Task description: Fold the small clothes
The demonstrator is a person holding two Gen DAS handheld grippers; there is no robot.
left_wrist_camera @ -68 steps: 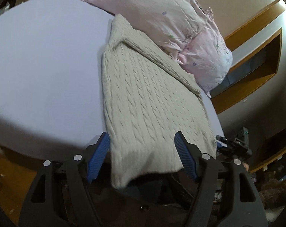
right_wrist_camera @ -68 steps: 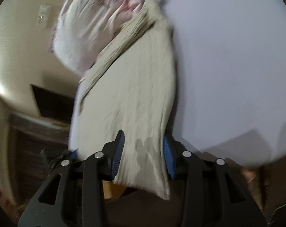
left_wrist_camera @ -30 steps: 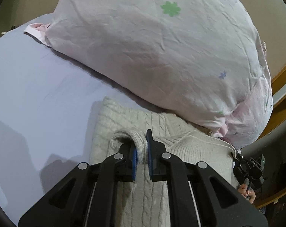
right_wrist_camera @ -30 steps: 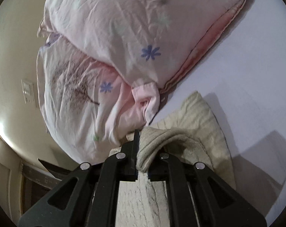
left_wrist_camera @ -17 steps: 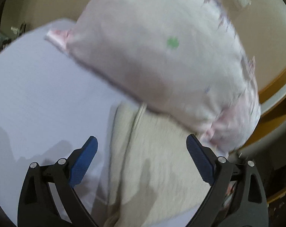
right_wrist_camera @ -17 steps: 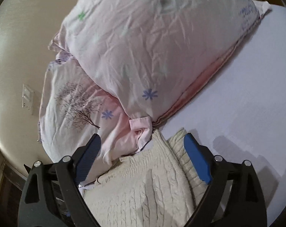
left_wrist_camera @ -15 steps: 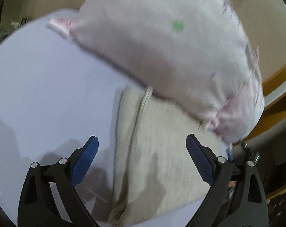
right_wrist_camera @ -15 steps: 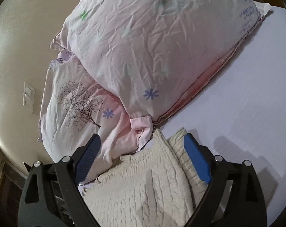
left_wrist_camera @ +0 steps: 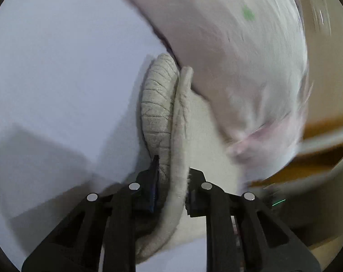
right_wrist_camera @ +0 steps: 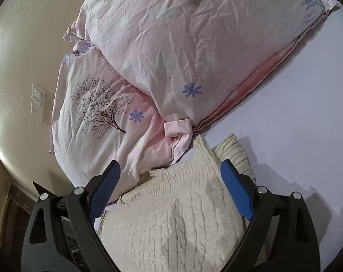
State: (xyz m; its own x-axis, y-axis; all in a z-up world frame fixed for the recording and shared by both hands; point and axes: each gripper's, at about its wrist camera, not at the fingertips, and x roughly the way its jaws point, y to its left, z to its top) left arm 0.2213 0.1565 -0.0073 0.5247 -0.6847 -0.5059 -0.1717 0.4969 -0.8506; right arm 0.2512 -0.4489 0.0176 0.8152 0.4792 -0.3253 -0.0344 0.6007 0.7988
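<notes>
Lilac bedsheet (right_wrist_camera: 307,104), sweater (left_wrist_camera: 169,136) between left fingers (left_wrist_camera: 153,181)

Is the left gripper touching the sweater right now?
Touching: the left wrist view shows the left gripper shut on a fold of the sweater.

A: Left gripper (left_wrist_camera: 170,188)?
B: Jaws drawn close, clamped on a fold of the cream knit sweater (left_wrist_camera: 162,113), cloth bunched between the pads.
A: Right gripper (right_wrist_camera: 170,190)?
B: Jaws spread wide, blue pads (right_wrist_camera: 236,192) apart, gripping nothing, poised over the knit.
</notes>
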